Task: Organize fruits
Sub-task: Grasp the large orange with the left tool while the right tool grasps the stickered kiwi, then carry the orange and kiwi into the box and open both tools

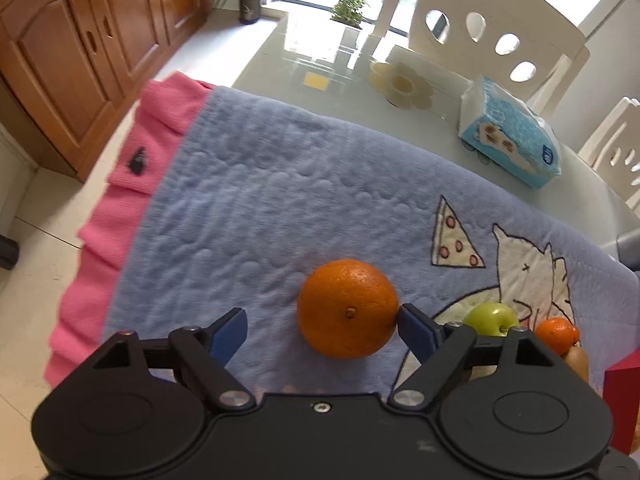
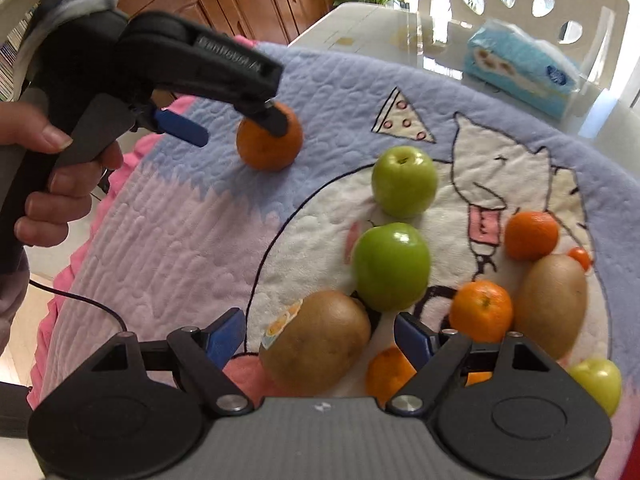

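Note:
A large orange (image 1: 347, 308) lies on the blue blanket (image 1: 260, 208), between the open jaws of my left gripper (image 1: 322, 330); the right fingertip touches it, the left is apart. The same orange (image 2: 269, 142) and the left gripper (image 2: 232, 126) show in the right wrist view. My right gripper (image 2: 320, 338) is open over a brown kiwi (image 2: 316, 342). Two green apples (image 2: 404, 181) (image 2: 391, 266) lie ahead, with small oranges (image 2: 482, 311) (image 2: 531, 235), another kiwi (image 2: 551, 300) and a third apple (image 2: 598, 380) to the right.
A blue tissue pack (image 1: 510, 134) and a flower coaster (image 1: 402, 85) lie on the glass table (image 1: 316, 52) beyond the blanket. White chairs (image 1: 480, 24) stand behind. The blanket's pink edge (image 1: 120, 208) hangs at the left. A red box (image 1: 622, 400) sits at the right.

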Tool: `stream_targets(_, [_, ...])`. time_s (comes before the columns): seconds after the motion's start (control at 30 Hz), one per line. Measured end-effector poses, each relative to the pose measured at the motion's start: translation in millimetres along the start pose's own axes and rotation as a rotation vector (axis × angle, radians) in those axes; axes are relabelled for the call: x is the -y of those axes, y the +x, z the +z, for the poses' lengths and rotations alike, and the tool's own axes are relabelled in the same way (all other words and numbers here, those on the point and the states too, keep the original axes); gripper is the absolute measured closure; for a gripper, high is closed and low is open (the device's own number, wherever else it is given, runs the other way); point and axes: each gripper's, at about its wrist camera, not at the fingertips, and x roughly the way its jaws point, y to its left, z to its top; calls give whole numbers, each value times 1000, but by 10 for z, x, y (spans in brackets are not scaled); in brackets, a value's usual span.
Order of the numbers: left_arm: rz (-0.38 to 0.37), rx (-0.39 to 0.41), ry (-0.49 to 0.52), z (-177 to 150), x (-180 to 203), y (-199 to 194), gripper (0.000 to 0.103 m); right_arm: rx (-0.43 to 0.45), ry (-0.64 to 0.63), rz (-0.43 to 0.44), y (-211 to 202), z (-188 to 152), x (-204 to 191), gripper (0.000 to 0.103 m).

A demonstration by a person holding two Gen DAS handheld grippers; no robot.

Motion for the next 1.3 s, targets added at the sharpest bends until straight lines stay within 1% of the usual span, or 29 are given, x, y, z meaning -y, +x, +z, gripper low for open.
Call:
stream_targets(0.2, [-34,-29,16,-15,80,163,4,-51,6,16,253,16,6,19])
stream_targets(0.33, [-24,-23,35,-25,143,208,4,-35,-15,3,281,-13,-21,21])
stream_targets(0.37, [-19,-20,41,-27,162,210,5,-32,-15,1,278,-19,-21,23])
stream_targets(0.4, [-14,-15,51,-36,180,207,6,-27,-17,-4,272,-26,-19,32])
stream_targets(0.43, [-18,-8,58,-40,196,206,13,-21,-20,-15,259,-32,-15,36])
stream_targets(0.47, [-35,0,61,-49,202,197,29,-15,-20,-13,245,-36,-16,39])
stream_targets(0.5, [-69,4,52,-58,204,189,34,-13,-15,-10,234,-42,-9,39])
stream_targets(0.57, [-56,4,43,-63,229,177,35,-16,-15,-10,223,-51,-2,39])
stream_targets(0.77, [-26,28,75,-108,293,101,36,13,-1,10,131,-99,3,40])
stream_targets(1.07, [-17,71,40,-209,233,-164,36,69,71,39,-81,-129,145,40])
stream_targets(1.3, [-5,95,27,-330,291,-373,36,99,104,48,-258,-185,222,40])
